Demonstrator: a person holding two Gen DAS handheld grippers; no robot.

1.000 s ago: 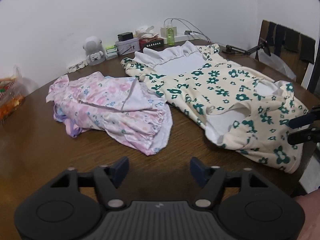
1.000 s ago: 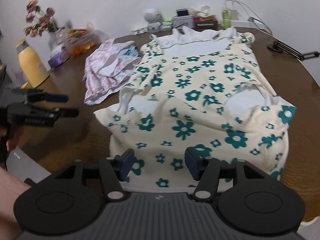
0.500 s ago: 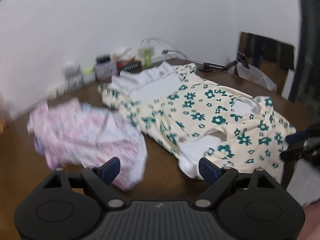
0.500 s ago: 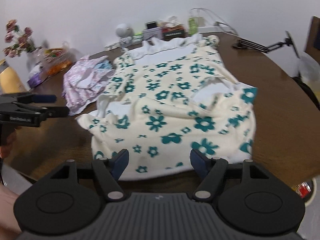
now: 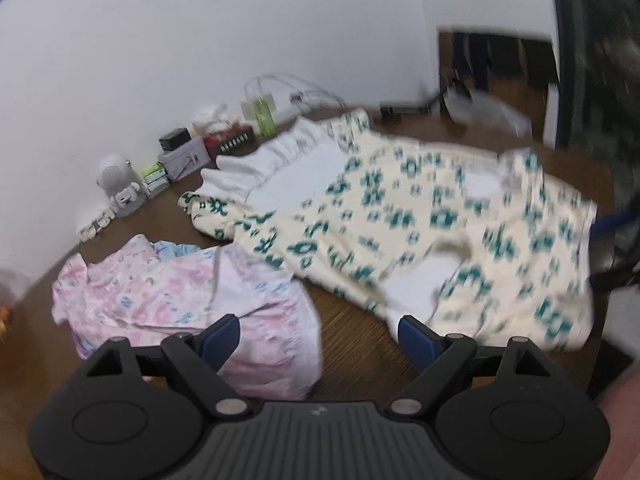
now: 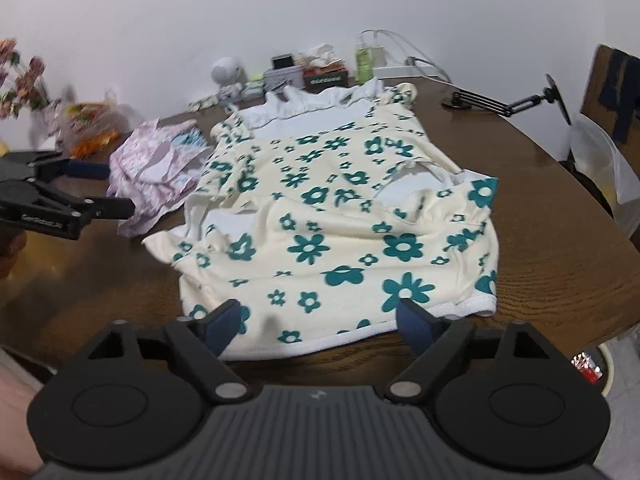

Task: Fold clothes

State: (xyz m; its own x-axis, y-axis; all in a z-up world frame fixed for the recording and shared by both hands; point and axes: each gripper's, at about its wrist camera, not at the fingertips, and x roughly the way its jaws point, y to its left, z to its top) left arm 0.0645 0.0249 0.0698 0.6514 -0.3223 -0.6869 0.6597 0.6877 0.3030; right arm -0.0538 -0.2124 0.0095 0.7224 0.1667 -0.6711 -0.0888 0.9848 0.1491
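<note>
Both claws hold nothing: right gripper jaws opening above the cream, green-flowered cotton dress spread on the brown wooden table; left gripper spread wide.

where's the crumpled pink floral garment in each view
Left wrist: crumpled pink floral garment lies lower left, just beyond the left gripper.
Right wrist: it lies left of centre, beside the cream dress with green flowers.
Shared landmark: green bottle by the wall.

Brown wooden table, green bottle, white toy robot, flowers
</note>
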